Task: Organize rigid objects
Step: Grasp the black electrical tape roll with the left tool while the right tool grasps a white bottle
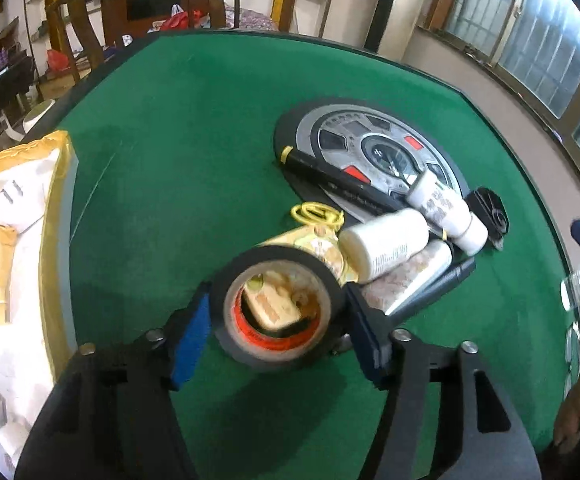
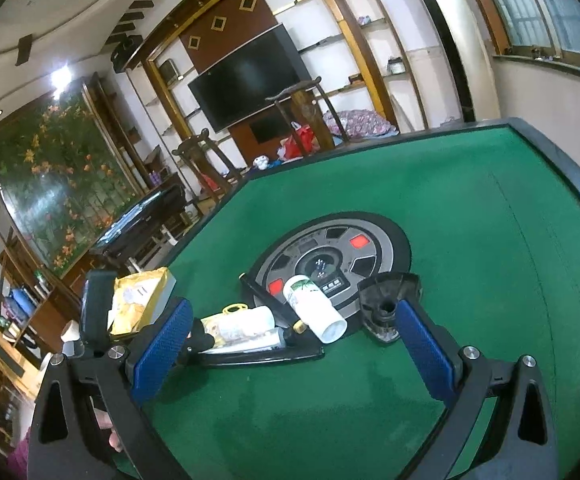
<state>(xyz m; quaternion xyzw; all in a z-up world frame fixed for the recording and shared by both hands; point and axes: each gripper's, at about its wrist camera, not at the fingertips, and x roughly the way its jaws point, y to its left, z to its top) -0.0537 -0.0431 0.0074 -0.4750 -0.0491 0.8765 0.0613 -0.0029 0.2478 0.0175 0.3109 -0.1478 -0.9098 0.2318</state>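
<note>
My left gripper (image 1: 278, 300) is shut on a roll of black tape (image 1: 278, 258); both blue pads press its sides and its hole faces the camera. Just beyond it lies a pile on the green table (image 1: 190, 160): two white bottles (image 1: 383, 244) (image 1: 445, 208), a pale tube (image 1: 409, 276), a black marker (image 1: 329, 176), a yellow ring (image 1: 315, 214) and a black round part (image 1: 489, 210). My right gripper (image 2: 293, 308) stands open with nothing between its fingers. It hovers in front of one white bottle (image 2: 313, 308) and the black round part (image 2: 385, 292).
A box lined with a yellow bag (image 1: 14, 220) (image 2: 142, 300) holds white items at the table's left edge. A round control panel (image 1: 369, 136) is set into the table's middle. Chairs, shelves and a television stand beyond the far edge.
</note>
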